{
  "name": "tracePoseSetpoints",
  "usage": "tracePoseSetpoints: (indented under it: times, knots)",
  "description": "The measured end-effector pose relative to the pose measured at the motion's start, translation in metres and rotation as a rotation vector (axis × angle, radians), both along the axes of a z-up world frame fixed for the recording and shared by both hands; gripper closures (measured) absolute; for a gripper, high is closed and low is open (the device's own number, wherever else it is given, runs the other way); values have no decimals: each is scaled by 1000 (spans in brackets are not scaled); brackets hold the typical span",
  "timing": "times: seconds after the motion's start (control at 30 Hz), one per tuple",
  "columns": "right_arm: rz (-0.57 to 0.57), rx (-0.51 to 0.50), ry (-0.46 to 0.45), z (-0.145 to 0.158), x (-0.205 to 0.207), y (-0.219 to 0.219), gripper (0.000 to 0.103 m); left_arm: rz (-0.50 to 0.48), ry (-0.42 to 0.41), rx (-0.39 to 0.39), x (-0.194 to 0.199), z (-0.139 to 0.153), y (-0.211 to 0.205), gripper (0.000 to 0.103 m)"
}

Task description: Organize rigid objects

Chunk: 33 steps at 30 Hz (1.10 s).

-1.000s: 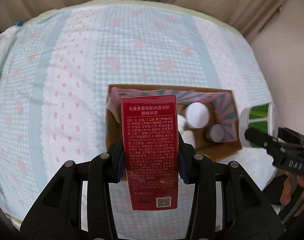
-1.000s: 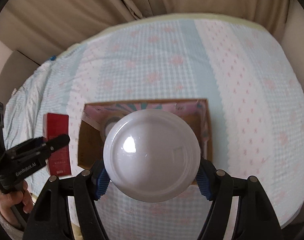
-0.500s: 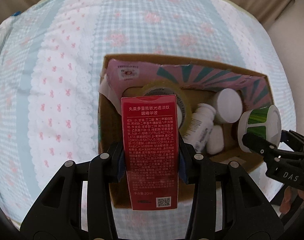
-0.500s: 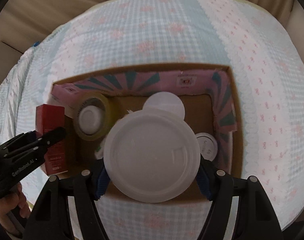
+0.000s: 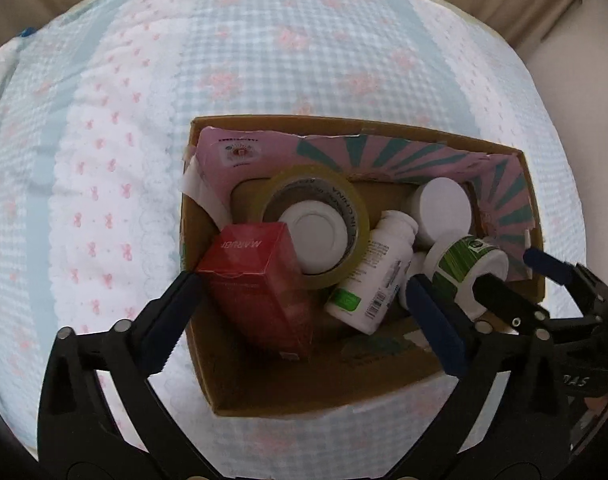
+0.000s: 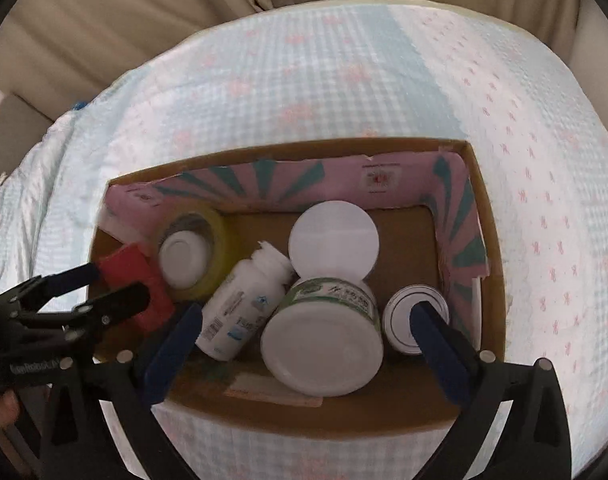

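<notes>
Red carton (image 5: 260,284) reads "MARUBI", leans in cardboard box (image 5: 304,392) left end against tape roll (image 5: 316,224) marked "CHINA". Green-label jar (image 6: 324,340) lies beside white bottle (image 6: 244,304). Box on gingham bedspread (image 5: 264,60). Left gripper (image 5: 304,304), right gripper (image 6: 304,336): jaws apart, both items released since half-second ago.

The cardboard box (image 6: 490,240) sits on the bed (image 6: 344,80). Inside it, taking the tape roll (image 5: 358,216) as landmark: a small jar (image 5: 314,236) stands in its ring, the carton (image 5: 260,280) leans at its left, the bottle (image 5: 368,276) lies at its right, and the labelled jar (image 6: 324,344) and the capped tub (image 6: 334,236) are farther right.
</notes>
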State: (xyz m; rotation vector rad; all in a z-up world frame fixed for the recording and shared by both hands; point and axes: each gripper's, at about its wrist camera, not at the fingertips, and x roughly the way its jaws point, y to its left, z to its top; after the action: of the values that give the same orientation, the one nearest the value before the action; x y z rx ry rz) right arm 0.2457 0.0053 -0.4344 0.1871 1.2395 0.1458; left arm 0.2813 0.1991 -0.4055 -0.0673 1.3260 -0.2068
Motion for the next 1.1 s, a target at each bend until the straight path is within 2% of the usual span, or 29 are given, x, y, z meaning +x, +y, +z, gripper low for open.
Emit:
tracePoseSetpoints:
  times: [0.17,0.43,0.6,0.67,0.8,0.9,1.0,1.1]
  knots:
    - [-28,-64,37,1,-20,-10,0,-11,-8,-2,-10,7,2,0]
    - [-69,-77,32,13,-41,-19,0,-15,-20,-6,-25,15,1,0]
    - [-65,-77,23,26,-44,-22,0,12,-53,5,-35,38,-2,0]
    - [-46,-39,19,34,-45,-26,0,31,-63,18,-41,51,-4,0]
    - [-39,-40,-43,67,-53,-40,0,89,-106,29,-60,92,-13,0]
    - [-21,-53,-101,104,-61,-55,0,130,-147,44,-73,128,-21,0]
    - [2,-86,-184,150,-72,-72,0,159,-232,34,-91,174,-33,0]
    - [15,-98,-264,199,-85,-90,0,169,-359,66,-114,233,-50,0]
